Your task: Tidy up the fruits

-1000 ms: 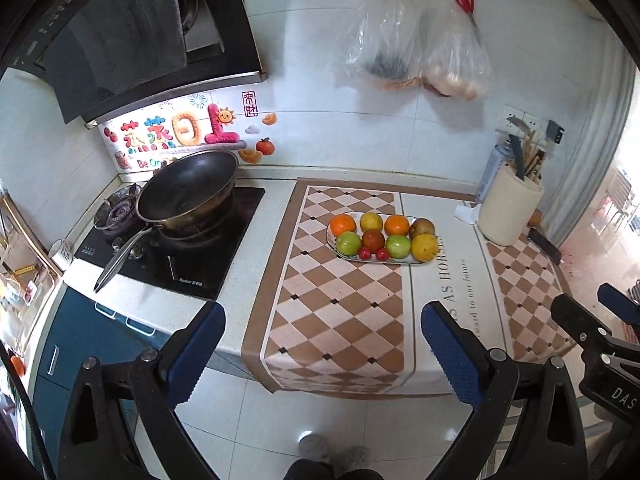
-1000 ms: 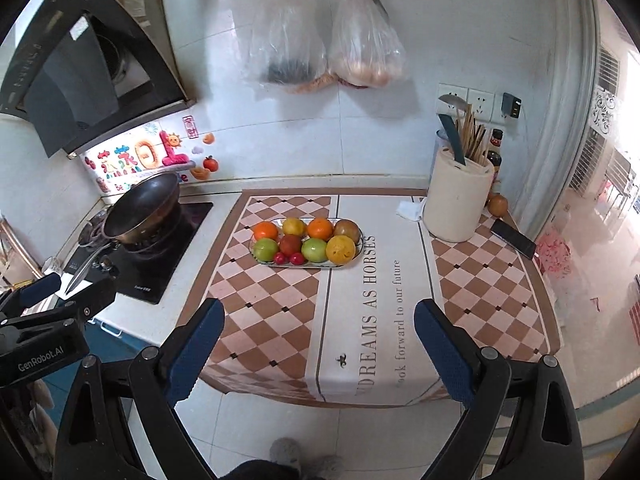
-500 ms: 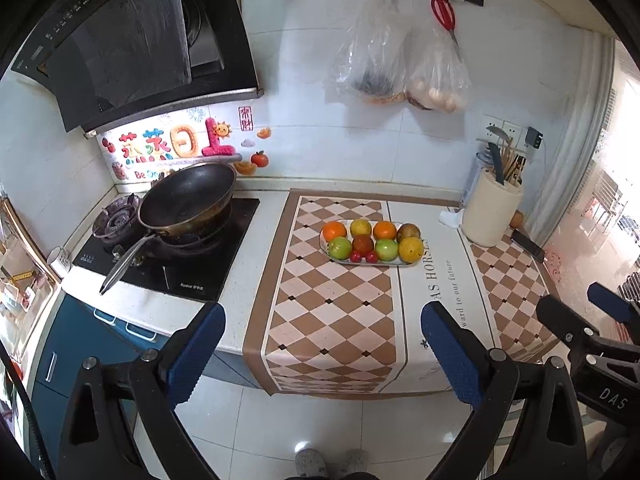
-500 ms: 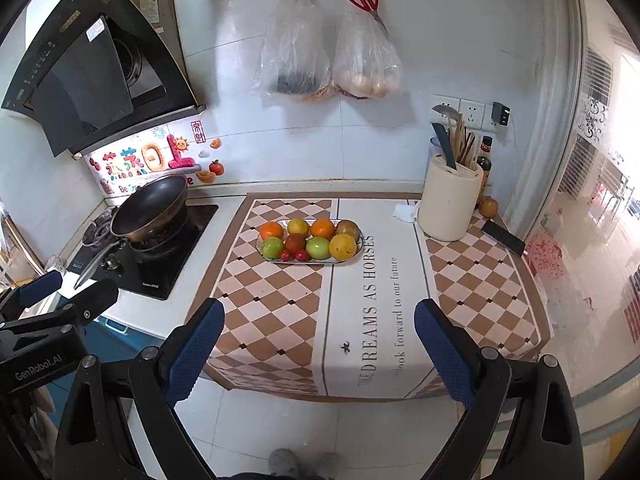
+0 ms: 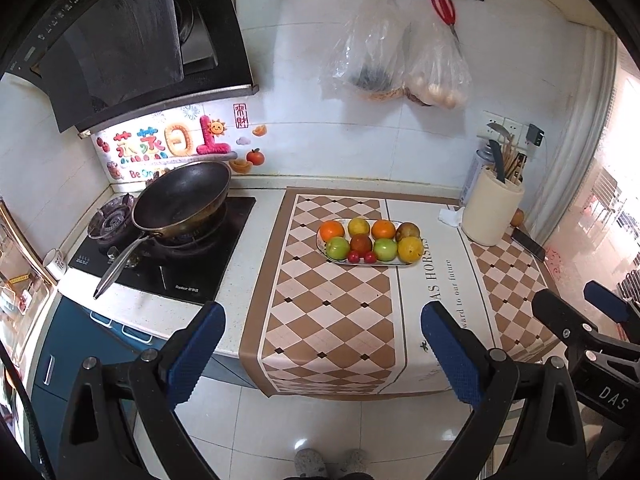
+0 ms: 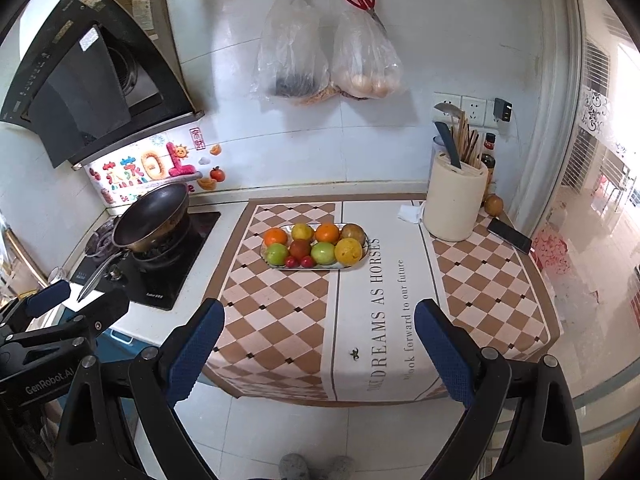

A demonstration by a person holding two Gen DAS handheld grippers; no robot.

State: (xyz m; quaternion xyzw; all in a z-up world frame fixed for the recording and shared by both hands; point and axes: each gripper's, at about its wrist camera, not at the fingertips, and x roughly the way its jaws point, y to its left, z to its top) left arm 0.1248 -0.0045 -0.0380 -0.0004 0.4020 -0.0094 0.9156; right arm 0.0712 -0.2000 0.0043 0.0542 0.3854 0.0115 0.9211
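Your left gripper [image 5: 322, 354] is wide open, blue pads [image 5: 196, 350] spread far apart, nothing between them. Your right gripper [image 6: 316, 354] is the same: jaws fully apart, pads [image 6: 442, 354] bare, holding nothing. Both point forward and slightly down, held level, side by side. From the left wrist view your right gripper shows at the far right edge; from the right wrist view your left gripper shows at the far left edge. Your feet [image 6: 314, 466] show at the bottom, below both grippers.
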